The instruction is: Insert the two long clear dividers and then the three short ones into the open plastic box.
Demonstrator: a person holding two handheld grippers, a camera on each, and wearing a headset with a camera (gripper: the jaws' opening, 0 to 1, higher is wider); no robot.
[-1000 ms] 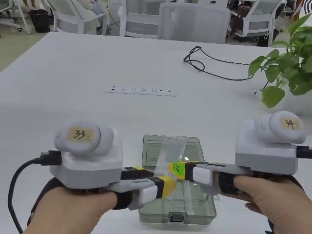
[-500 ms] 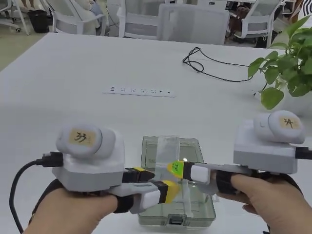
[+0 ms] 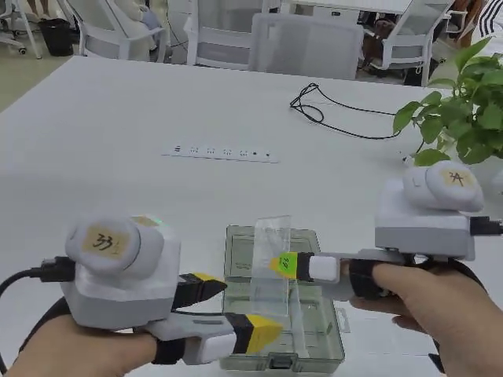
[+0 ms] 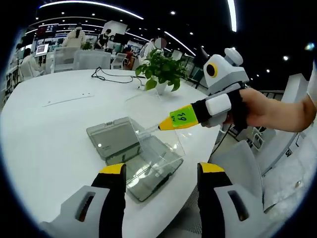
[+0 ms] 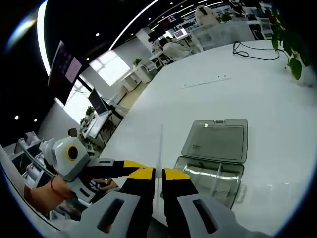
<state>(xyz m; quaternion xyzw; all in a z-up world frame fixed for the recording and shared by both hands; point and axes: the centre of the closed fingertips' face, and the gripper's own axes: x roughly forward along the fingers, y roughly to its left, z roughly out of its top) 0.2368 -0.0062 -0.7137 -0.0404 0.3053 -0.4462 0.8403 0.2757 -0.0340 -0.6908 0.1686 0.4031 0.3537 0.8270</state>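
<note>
The open clear plastic box (image 3: 330, 345) lies near the table's front edge, its lid (image 3: 237, 245) folded flat behind it. My right gripper (image 3: 284, 265) is shut on a clear divider (image 3: 271, 255), which it holds upright over the box's middle. In the right gripper view this divider (image 5: 161, 144) shows edge-on between the closed jaws, with the box (image 5: 210, 181) beyond. A long clear divider (image 3: 301, 326) seems to stand lengthwise inside the box. My left gripper (image 3: 233, 309) is open and holds nothing, at the box's left front corner. In the left gripper view the box (image 4: 148, 166) lies ahead, with the right gripper (image 4: 181, 119) above it.
A white power strip (image 3: 222, 151) lies mid-table and a black cable (image 3: 330, 106) is coiled farther back. A leafy plant (image 3: 464, 126) stands at the right edge. Chairs (image 3: 314, 43) line the far side of the table.
My left gripper has drawn back to the left, away from the divider, and its jaws stand wider apart. The right gripper has turned the divider upright over the box.
</note>
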